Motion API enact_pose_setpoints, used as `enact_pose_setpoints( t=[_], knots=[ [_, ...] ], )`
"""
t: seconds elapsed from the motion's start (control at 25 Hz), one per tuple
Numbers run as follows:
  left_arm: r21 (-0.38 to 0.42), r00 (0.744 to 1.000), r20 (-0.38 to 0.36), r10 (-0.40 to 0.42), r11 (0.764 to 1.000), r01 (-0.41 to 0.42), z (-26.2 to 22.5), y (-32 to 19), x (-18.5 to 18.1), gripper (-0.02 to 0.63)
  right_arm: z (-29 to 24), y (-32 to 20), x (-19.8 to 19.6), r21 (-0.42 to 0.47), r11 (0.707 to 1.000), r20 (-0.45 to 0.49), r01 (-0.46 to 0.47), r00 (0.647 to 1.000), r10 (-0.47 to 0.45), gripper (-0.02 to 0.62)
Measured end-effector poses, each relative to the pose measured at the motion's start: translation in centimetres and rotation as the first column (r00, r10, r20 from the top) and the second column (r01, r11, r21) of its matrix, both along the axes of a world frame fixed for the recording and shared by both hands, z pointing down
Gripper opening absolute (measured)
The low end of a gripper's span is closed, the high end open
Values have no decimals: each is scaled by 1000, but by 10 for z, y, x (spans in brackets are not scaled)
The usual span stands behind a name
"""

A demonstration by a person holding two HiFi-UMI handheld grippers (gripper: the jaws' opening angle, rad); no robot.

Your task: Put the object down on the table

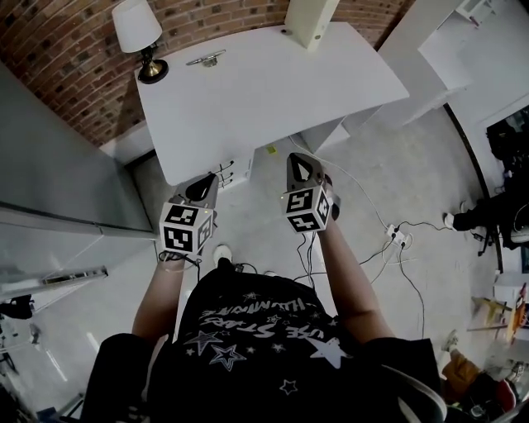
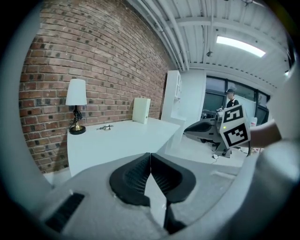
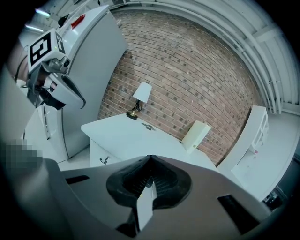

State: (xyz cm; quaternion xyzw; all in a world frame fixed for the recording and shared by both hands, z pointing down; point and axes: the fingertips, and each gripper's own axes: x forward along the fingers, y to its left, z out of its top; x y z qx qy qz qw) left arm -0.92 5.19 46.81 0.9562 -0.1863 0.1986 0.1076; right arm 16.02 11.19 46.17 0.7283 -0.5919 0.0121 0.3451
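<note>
Holding one tool in each hand before our chest, we have the left hand-held gripper [image 1: 203, 189] with its black ribbed jaws pressed together at the tips and nothing caught between them. The right hand-held gripper [image 1: 304, 169] sits level with it and near it, its jaws likewise closed on nothing. In the left gripper view the left hand-held gripper [image 2: 150, 159] points across at the right one's marker cube. In the right gripper view the right hand-held gripper [image 3: 149, 171] faces the table corner.

Both tools hang over the pale grey floor [image 1: 273, 219], short of the near edge of the white rectangular table [image 1: 273, 91]. A white drawer unit [image 1: 225, 175] stands under that edge, just beyond the left tool.

We see the small silvery metal object [image 1: 206, 59] lying flat on the table top at its far side, well apart from both tools and touched by neither. It rests just beside the white-shaded table lamp with a brass foot [image 1: 139, 33], which stands at the far left corner. A tall cream box [image 1: 310, 21] stands upright further right along the same far edge. Behind them rises the red brick wall [image 1: 66, 66].

White cables [image 1: 399, 238] trail over the floor to our right.
</note>
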Motion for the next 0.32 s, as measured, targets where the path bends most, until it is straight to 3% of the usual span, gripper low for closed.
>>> enact_pose_setpoints(
  t=[0.32],
  knots=[
    [-21, 999, 12, -37, 999, 37, -9, 60, 10, 20, -8, 53, 23, 40, 999, 111, -17, 994, 12, 2]
  ],
)
